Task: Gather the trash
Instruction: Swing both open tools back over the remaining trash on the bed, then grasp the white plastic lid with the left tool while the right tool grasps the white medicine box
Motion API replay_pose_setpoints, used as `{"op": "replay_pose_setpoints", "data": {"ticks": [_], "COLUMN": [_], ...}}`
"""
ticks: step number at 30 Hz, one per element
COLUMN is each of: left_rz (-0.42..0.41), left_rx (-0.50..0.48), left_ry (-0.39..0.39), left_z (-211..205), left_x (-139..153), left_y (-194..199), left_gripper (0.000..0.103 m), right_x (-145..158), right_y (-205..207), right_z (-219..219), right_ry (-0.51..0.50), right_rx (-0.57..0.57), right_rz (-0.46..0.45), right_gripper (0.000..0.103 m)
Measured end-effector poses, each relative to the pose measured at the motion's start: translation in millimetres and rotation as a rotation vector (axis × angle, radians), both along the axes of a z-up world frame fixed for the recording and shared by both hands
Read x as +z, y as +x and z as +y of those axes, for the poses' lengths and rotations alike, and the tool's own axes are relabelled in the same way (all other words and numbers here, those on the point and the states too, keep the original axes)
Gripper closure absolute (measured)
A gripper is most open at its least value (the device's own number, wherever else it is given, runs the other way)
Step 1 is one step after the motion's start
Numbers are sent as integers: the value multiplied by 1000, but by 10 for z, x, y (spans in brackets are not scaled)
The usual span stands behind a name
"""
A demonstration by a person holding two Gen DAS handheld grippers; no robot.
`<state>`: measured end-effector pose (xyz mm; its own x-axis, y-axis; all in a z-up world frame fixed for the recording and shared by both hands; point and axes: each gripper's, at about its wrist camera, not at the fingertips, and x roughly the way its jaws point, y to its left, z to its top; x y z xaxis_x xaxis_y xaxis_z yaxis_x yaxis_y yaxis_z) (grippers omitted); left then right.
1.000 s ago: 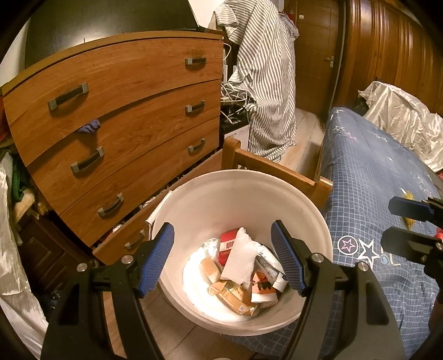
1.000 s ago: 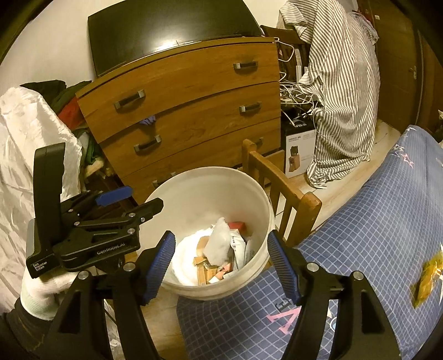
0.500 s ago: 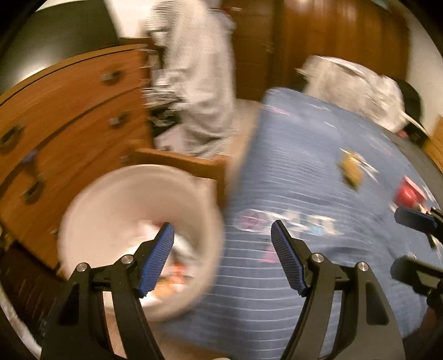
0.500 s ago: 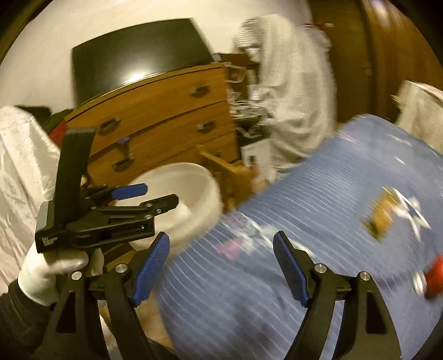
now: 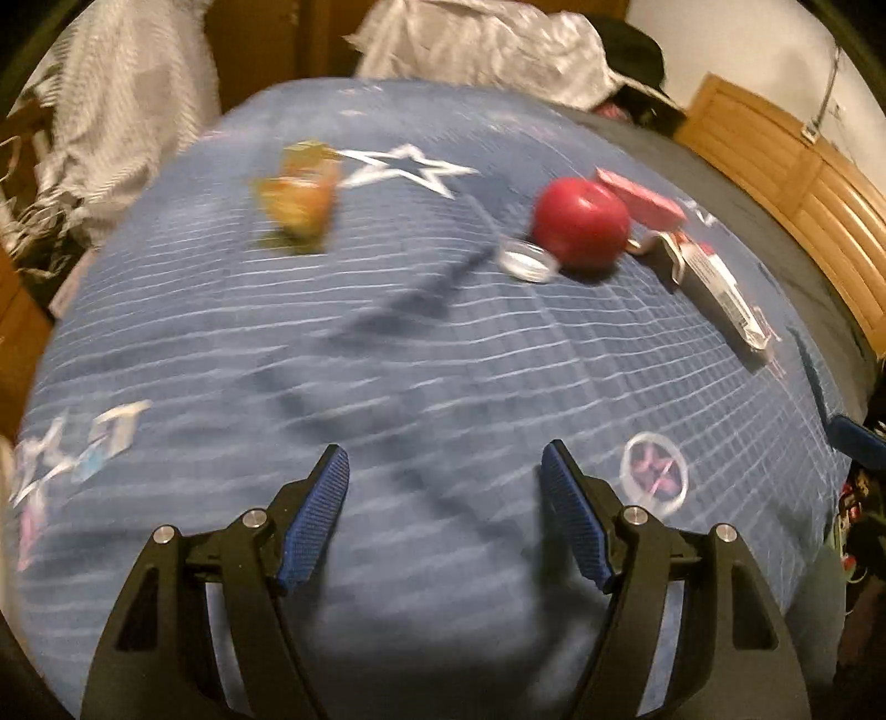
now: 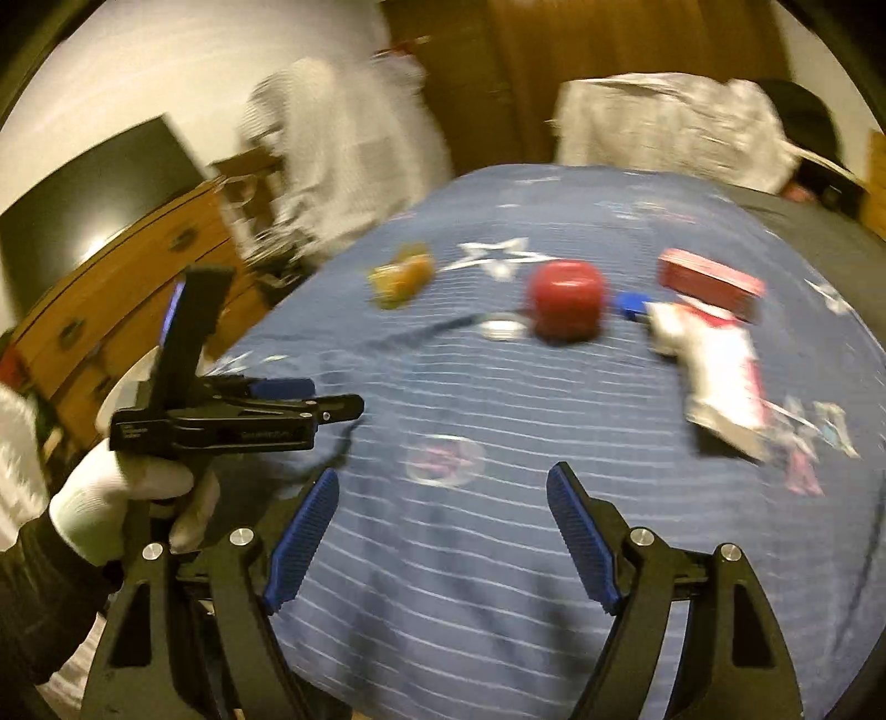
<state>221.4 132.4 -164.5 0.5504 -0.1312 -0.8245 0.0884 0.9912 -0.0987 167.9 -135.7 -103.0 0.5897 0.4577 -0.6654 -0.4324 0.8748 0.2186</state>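
Observation:
Trash lies on the blue bed cover [image 5: 421,354]: a yellow crumpled wrapper [image 5: 296,196], a red cup [image 5: 581,221] beside a clear lid [image 5: 523,259], a red box [image 5: 642,199] and a white-and-red packet [image 5: 720,288]. The same pieces show in the right wrist view: wrapper [image 6: 401,274], cup [image 6: 565,299], lid [image 6: 501,328], box [image 6: 711,282], packet [image 6: 720,376]. My left gripper [image 5: 446,487] is open and empty over the cover; it also shows in the right wrist view [image 6: 310,399]. My right gripper [image 6: 443,504] is open and empty. Both views are blurred.
A wooden dresser [image 6: 127,277] and the white bucket's rim [image 6: 124,382] sit at the left. Striped clothing [image 6: 343,149] hangs behind. A silvery sheet [image 5: 487,44] and a black cap [image 5: 637,61] lie at the bed's far end. A wooden headboard [image 5: 786,166] is at the right.
Both grippers have swung right, away from the white bucket and dresser, and now face the bed with the trash on it. Both stayed open and empty.

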Motion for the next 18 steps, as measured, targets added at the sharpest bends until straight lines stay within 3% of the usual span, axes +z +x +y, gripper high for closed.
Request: {"op": "replay_pose_setpoints", "data": {"ticks": [5,11,18], "left_rz": [20,34,14], "left_rx": [-34,-24,-7], "left_ry": [14,45,105], "left_z": [-352,-543,-750], "left_x": [-53,-85,-124], "left_y": [419,864,1156], "left_gripper": [34,34,34], "right_x": [-74,-114,-178], "right_y": [117,350,1120], "right_z": [-571,-895,-922], "right_ry": [32,57,-56], "right_rx": [-91,-136,-140], "right_rz": [-9,-15,-9], "right_gripper": [25,25,25]}}
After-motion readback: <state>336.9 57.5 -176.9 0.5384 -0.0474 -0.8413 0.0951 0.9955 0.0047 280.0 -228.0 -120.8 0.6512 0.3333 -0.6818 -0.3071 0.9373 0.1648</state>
